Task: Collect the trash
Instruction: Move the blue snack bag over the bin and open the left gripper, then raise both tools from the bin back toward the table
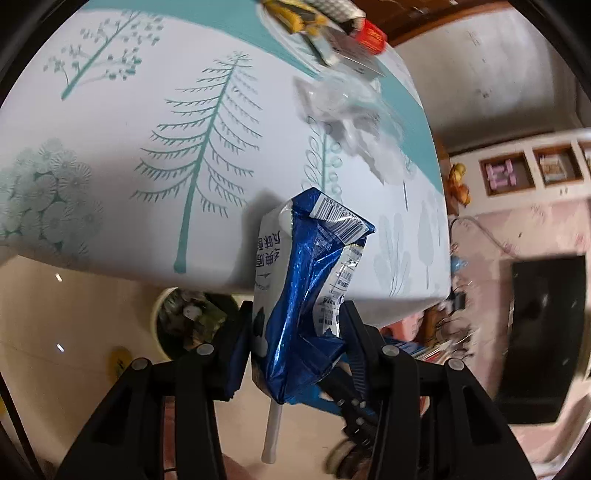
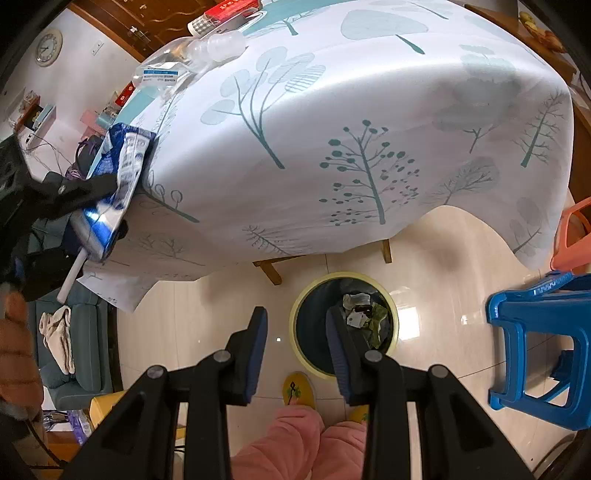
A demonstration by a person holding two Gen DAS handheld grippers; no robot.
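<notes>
Left wrist view, left to right: bin [image 1: 184, 321] low on the floor, half hidden under the tabletop [image 1: 110, 177] edge, just left of the left claw [image 1: 295, 332]. Clenched on a crushed blue-and-white carton [image 1: 306, 280], pads pressing both flanks, one on the white face at left, one on the printed panel at right. Carton upright in the grip, long axis running away from the claw toward the tabletop, barcode end at the far top, white straw [image 1: 271, 432] poking out the near bottom. Foil sides dented and creased, folded corners sprung, clearly empty. More litter farther back on the tabletop: crumpled clear plastic [image 1: 351, 122] and a heap of wrappers [image 1: 325, 22] at the far edge.

Right wrist view, left to right: same carton [image 2: 122, 173] at far left, held off the tabletop's corner by the left claw [image 2: 88, 192], well apart from the bin. Right claw [image 2: 297, 354] at centre, released, nothing between its pads, hanging almost directly above the bin [image 2: 306, 365], which already holds scraps. Blue stool [image 2: 535, 332] at right.

Probably the deciding relation: bin down and to the side of the loaded left claw, across open floor, with the tabletop's overhang close by. Right claw nearer the bin but empty; carry likely falls to the left. Risk of the light, slippery foil twisting in the grip.
</notes>
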